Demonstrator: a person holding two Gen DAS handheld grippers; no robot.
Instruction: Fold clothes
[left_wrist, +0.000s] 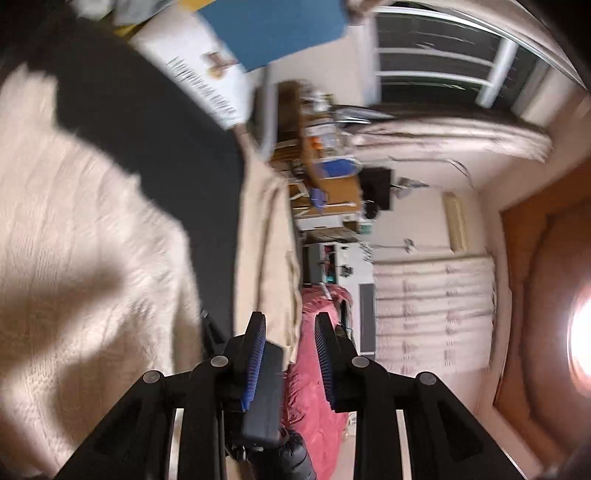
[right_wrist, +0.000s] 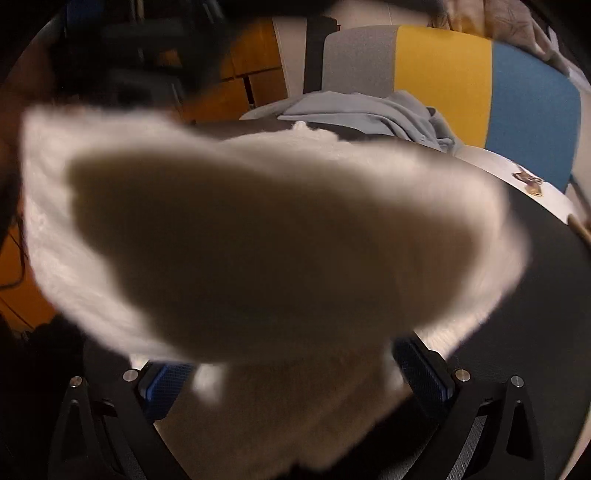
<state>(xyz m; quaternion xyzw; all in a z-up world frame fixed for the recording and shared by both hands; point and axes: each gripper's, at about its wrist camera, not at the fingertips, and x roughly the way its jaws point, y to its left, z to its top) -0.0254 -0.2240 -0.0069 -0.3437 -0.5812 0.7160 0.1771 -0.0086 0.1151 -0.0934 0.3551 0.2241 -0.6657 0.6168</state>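
Note:
A cream fluffy knit garment (left_wrist: 74, 240) lies on the black table (left_wrist: 155, 129), filling the left of the rolled, blurred left wrist view. My left gripper (left_wrist: 290, 332) is open and empty, lifted off to the right of the garment, pointing into the room. In the right wrist view the same cream garment (right_wrist: 258, 240) hangs right in front of the lens and lies between the widely spread fingers (right_wrist: 421, 369) of my right gripper (right_wrist: 291, 373). The fingers stand far apart and do not pinch it.
A grey-blue garment (right_wrist: 369, 110) lies at the far edge of the black table (right_wrist: 535, 295). Behind it is a grey, yellow and blue panel (right_wrist: 443, 62). A white box with print (left_wrist: 207, 85) sits on the table. A red blanket (left_wrist: 317, 369) and room clutter lie beyond.

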